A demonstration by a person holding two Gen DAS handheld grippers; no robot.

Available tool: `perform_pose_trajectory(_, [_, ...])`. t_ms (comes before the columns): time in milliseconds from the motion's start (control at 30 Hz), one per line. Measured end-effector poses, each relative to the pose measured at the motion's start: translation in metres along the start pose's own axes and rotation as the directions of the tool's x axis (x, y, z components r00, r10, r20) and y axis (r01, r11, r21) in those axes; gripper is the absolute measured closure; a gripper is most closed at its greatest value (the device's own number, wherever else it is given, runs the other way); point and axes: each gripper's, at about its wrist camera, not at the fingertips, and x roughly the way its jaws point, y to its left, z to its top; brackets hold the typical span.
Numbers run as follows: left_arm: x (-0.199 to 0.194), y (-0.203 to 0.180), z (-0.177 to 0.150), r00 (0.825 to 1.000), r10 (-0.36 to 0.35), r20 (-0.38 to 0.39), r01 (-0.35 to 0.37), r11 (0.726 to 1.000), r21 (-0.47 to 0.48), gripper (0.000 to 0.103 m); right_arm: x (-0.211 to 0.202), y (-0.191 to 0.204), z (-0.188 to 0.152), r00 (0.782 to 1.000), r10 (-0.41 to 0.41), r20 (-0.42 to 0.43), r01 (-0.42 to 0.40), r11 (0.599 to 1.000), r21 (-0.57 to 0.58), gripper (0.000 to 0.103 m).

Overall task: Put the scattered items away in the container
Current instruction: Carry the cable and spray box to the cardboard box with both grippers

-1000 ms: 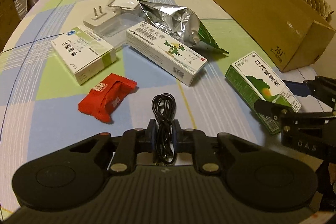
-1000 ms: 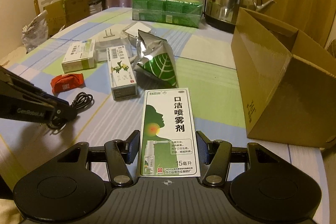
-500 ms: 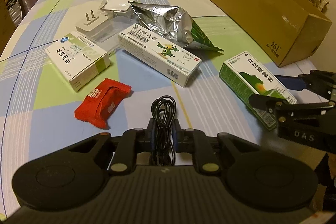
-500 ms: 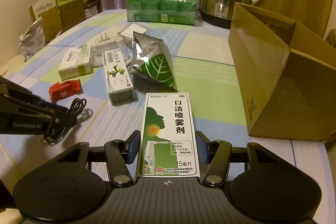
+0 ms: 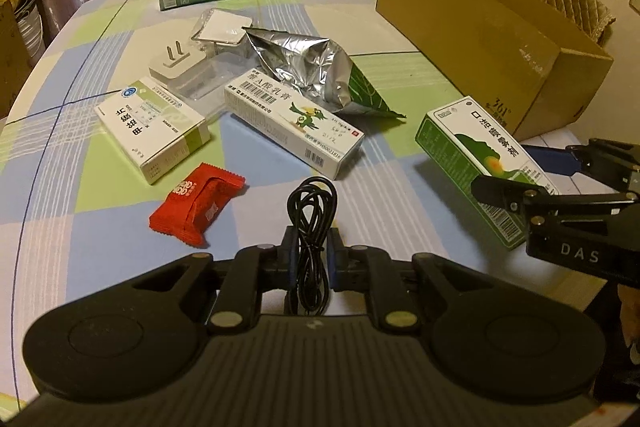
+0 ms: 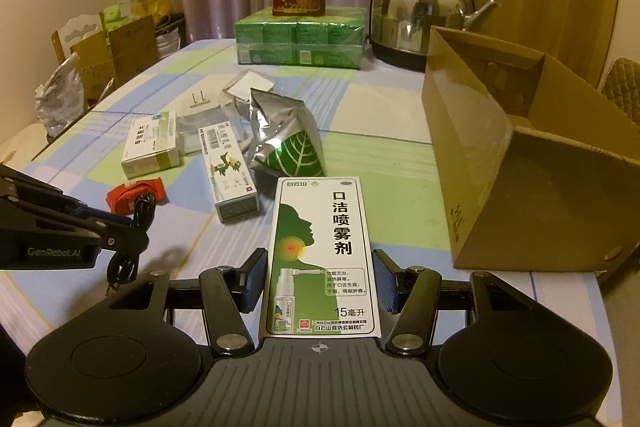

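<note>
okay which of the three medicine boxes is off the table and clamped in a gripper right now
The green-and-white throat spray box, clamped in the right gripper. The long ointment box and small tablet box lie on the table.

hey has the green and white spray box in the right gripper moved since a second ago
Yes. The green and white spray box, clamped in the right gripper, has risen: in the left wrist view it now floats clear of the checked tablecloth.

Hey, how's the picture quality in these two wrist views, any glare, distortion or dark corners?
Left wrist view: warm dim light, fisheye bending the table edge, crinkled glare on the silver foil bag. Right wrist view: bright reflections on the steel kettle, black vignette corners, the spray box print sharp, the cardboard box stretched by the lens.
</note>
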Motion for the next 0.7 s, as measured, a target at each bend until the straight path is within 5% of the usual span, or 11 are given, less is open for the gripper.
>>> perform_pose_trajectory(133, [-0.008, -0.003, 0.002, 1.000, -0.005, 0.013, 0.005, 1.000, 0.005, 0.103, -0.004, 0.001, 0.001, 1.000, -0.002, 0.004, 0.002, 1.000, 0.002, 0.051])
perform_pose_trajectory(700, [0.006, -0.002, 0.003, 1.000, -0.004, 0.007, 0.003, 0.995, 0.103, 0.098, 0.003, -0.003, -0.003, 1.000, -0.003, -0.015, 0.003, 1.000, 0.012, 0.051])
